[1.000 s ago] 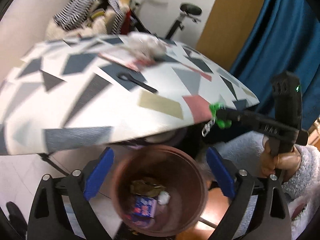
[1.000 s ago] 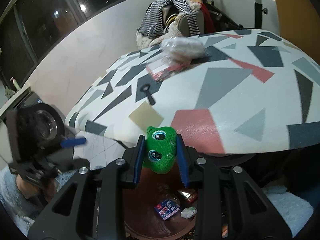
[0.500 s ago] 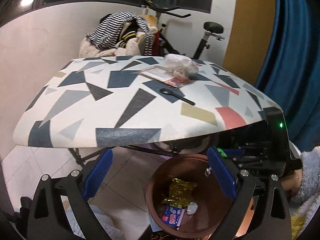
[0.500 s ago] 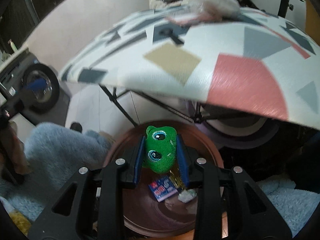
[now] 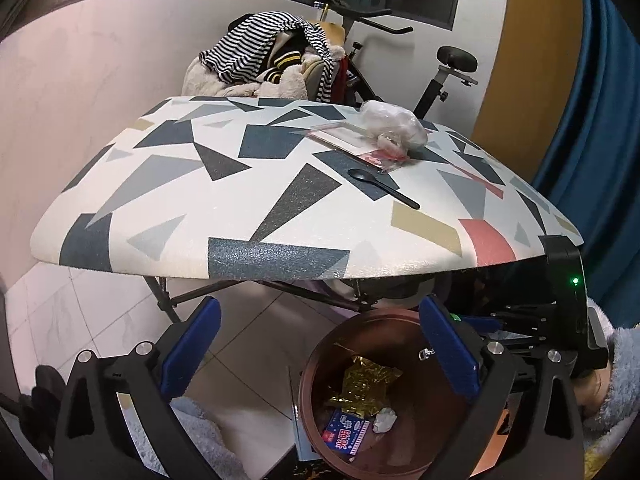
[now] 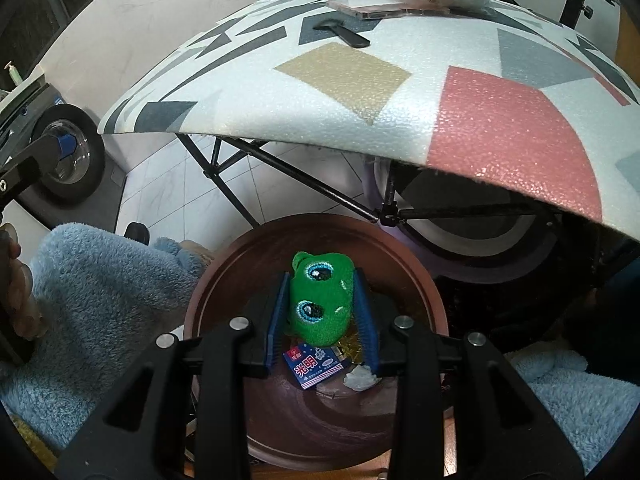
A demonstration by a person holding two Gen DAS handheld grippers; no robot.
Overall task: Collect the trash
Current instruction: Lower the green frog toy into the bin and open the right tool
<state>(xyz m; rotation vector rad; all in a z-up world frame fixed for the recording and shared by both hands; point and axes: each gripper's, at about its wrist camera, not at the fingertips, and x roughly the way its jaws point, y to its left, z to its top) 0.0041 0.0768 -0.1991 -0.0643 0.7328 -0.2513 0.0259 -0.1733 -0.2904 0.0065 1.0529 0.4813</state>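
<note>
- Already binned [image 6: 224, 280]: gold wrapper [image 5: 366, 384], blue packet [image 6: 314, 364], tissue [image 6: 360, 378].
- Clamped in right gripper [image 6: 322, 312] above bin: green toy [image 6: 320, 300].
- Left gripper [image 5: 320, 360]: spread wide, holding nothing.
- Left on table [image 5: 160, 184]: spoon [image 5: 382, 188], bag [image 5: 394, 130], flat packet [image 5: 348, 140].

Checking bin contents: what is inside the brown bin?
Inside the brown bin: gold foil wrapper, blue packet, white crumpled scrap. The left gripper hides the right side.

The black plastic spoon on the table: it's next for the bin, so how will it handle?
The black spoon looks thin, so probably very light and slightly bendy. Lying flat on the patterned table, it may slide when nudged rather than lift. Its narrow handle gives the left tongs little to grip.
</note>
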